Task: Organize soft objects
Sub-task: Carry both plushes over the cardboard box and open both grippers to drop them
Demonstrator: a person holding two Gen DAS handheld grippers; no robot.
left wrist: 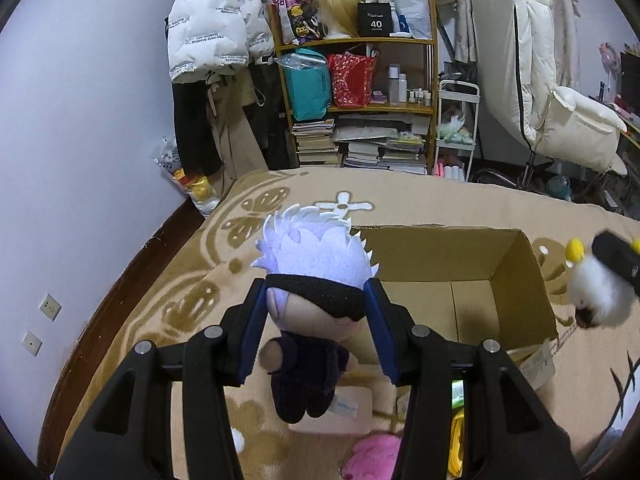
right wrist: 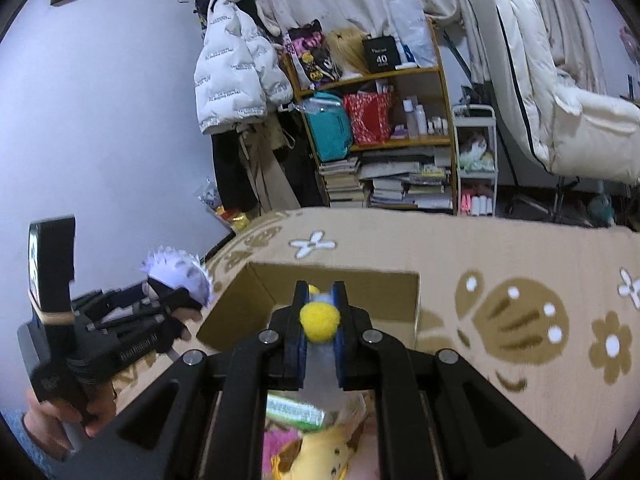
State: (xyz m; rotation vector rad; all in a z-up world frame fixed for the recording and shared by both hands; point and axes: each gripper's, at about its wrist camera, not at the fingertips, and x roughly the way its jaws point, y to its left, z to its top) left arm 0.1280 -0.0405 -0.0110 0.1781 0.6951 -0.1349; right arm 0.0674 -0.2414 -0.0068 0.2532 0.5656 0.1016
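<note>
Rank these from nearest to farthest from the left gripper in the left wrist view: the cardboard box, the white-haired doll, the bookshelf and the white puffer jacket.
1. White-haired doll: clamped between the left gripper fingers.
2. Cardboard box: just beyond, to the right, on the blanket.
3. Bookshelf and white puffer jacket: both at the far wall, too close to call.

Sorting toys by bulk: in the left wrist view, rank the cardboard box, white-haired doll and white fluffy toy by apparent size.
1. cardboard box
2. white-haired doll, though it sits nearer the camera
3. white fluffy toy, partly cut off by the right gripper
</note>
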